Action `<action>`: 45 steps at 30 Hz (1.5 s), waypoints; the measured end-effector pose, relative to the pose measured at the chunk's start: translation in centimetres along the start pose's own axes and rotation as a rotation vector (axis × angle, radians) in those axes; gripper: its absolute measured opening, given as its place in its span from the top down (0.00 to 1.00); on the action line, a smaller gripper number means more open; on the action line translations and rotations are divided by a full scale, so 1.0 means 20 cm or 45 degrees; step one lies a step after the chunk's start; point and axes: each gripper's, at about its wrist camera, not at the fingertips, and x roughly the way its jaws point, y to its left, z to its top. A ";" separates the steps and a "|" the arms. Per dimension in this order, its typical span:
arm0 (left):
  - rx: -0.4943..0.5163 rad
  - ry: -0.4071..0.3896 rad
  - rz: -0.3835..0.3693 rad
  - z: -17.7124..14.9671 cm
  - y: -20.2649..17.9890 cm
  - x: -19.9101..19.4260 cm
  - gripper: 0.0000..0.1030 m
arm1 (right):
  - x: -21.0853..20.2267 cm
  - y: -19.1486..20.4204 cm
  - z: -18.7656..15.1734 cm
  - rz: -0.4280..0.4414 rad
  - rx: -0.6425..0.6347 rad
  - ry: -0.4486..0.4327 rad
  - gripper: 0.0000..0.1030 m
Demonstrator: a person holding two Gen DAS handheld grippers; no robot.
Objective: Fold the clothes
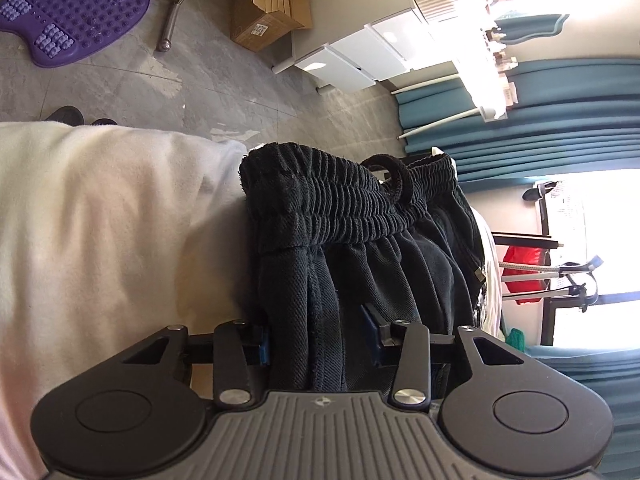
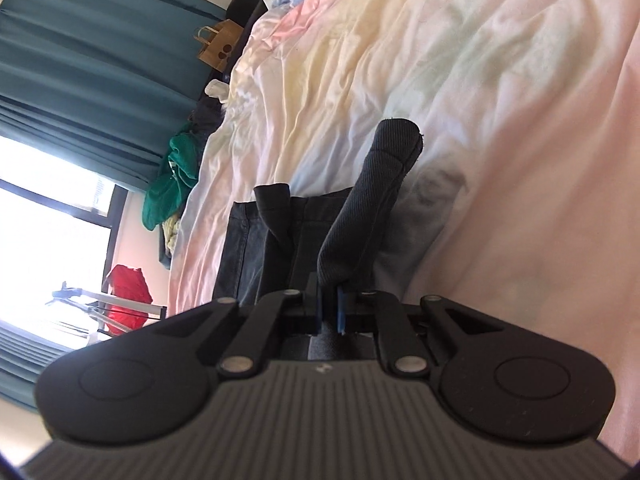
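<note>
Black trousers [image 1: 360, 208] with a ribbed elastic waistband and drawstring lie on the pale bed sheet [image 1: 100, 220]. In the left wrist view my left gripper [image 1: 316, 332] is closed round a thick bunch of the cloth just below the waistband, with a blue pad on either side of it. In the right wrist view my right gripper [image 2: 330, 308] is shut on a fold of the same dark trousers [image 2: 372, 208]; a rounded end of the cloth sticks up beyond the pads. More of the garment lies flat on the pastel sheet [image 2: 440, 60] to the left of the fold.
Beyond the bed edge are a grey floor, a purple massage mat [image 1: 72, 12], a cardboard box [image 1: 268, 8], white drawers [image 1: 360, 56] and teal curtains [image 1: 540, 120]. At the bed's far side sit a paper bag [image 2: 218, 44] and green cloth [image 2: 172, 176].
</note>
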 end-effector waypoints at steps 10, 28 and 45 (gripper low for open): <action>0.061 -0.038 -0.018 -0.01 -0.04 0.00 0.88 | 0.06 -0.09 -0.02 0.053 0.148 0.097 0.90; 0.162 -0.276 -0.466 -0.08 -0.36 -0.36 0.93 | -0.38 0.13 0.00 0.303 -0.052 -0.244 0.92; 0.548 -0.263 -0.036 0.15 -1.67 1.12 0.92 | 0.96 1.12 -0.06 -0.076 -0.674 -0.325 0.91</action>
